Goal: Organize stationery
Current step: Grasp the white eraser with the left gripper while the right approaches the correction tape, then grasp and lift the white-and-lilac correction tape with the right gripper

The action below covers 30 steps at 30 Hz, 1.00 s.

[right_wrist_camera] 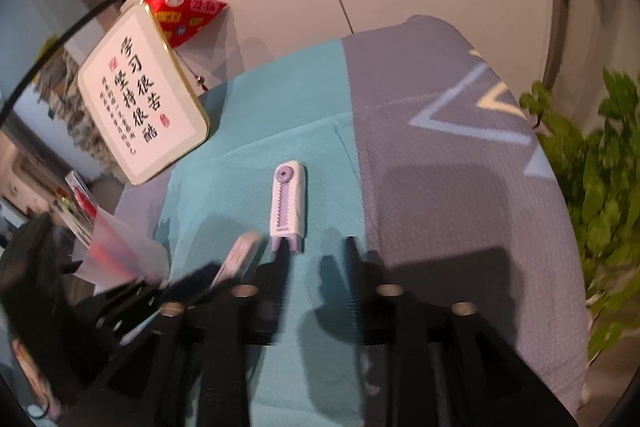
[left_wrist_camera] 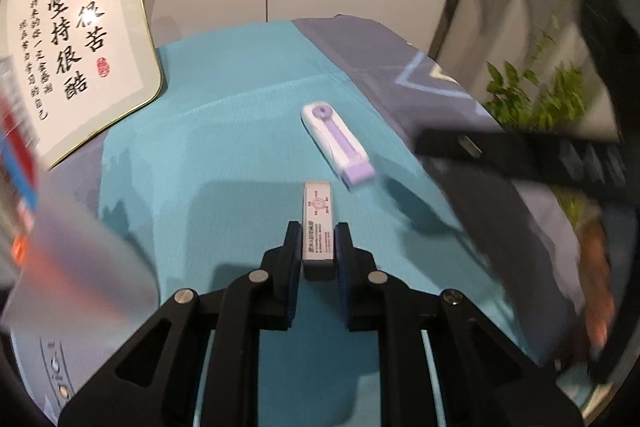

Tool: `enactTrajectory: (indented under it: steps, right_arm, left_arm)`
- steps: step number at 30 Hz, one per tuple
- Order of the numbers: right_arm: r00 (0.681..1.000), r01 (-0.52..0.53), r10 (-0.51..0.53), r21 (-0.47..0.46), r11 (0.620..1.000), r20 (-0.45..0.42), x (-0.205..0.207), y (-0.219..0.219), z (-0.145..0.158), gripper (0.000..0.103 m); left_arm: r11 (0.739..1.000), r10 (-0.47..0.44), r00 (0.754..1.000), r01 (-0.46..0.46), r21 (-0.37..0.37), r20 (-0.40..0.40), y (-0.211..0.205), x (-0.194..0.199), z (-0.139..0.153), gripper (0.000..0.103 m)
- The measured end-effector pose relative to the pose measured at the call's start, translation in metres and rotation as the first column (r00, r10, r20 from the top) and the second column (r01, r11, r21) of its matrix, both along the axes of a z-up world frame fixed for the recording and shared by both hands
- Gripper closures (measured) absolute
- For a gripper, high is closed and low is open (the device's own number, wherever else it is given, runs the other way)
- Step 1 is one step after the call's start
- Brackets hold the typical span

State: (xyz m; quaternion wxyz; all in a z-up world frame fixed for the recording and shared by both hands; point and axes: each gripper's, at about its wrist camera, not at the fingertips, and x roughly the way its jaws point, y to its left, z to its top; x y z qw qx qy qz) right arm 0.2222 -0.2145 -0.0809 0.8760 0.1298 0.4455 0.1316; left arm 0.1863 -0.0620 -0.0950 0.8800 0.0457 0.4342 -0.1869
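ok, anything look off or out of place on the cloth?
Nothing damaged or spilled. The white and purple correction tape lies loose on the teal cloth, apart from the open right gripper. The left gripper holds the eraser.

the eraser [left_wrist_camera: 318,223] lies on the cloth [left_wrist_camera: 224,155]. the correction tape [left_wrist_camera: 338,143] sits at its one o'clock. the plaque [left_wrist_camera: 76,39] stands at ten o'clock.

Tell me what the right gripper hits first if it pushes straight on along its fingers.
Probably the white-and-purple correction tape: it lies on the teal cloth just ahead of the right gripper, nearer the left finger, purple end toward it. Depth is hard to judge.
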Motion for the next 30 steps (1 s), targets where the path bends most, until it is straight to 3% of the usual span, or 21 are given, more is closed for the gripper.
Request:
enactTrajectory:
  steps: [1,9,22,24,25,30]
  right_arm:
    - [1.000,-0.004,0.004,-0.017,1.000,0.008,0.002,0.005,0.002,0.052]
    - [1.000,-0.017,0.018,-0.145,0.989,0.004,0.031,0.040,0.002,0.052]
    - [0.999,-0.031,0.032,-0.298,0.954,-0.001,0.060,0.080,-0.012,0.052]
    - [1.000,-0.029,0.027,-0.326,0.945,-0.011,0.063,0.082,-0.017,0.073]
    - [0.999,-0.034,0.027,-0.332,0.943,-0.028,0.065,0.083,-0.021,0.077]
    - [0.999,-0.036,0.036,-0.292,0.956,-0.006,0.056,0.079,-0.017,0.077]
  left_arm:
    - [1.000,-0.009,1.000,0.009,0.001,-0.001,0.001,-0.006,0.000,0.088]
    - [0.998,-0.059,0.998,0.059,-0.036,0.023,0.019,-0.048,0.002,0.088]
    - [0.995,-0.080,0.995,0.083,-0.056,0.052,0.033,-0.053,-0.003,0.088]
    - [0.995,-0.084,0.995,0.087,-0.058,0.058,0.031,-0.053,-0.002,0.088]
    - [0.994,-0.085,0.994,0.089,-0.057,0.062,0.035,-0.059,-0.001,0.088]
    - [0.994,-0.085,0.993,0.090,-0.061,0.077,0.037,-0.064,0.003,0.088]
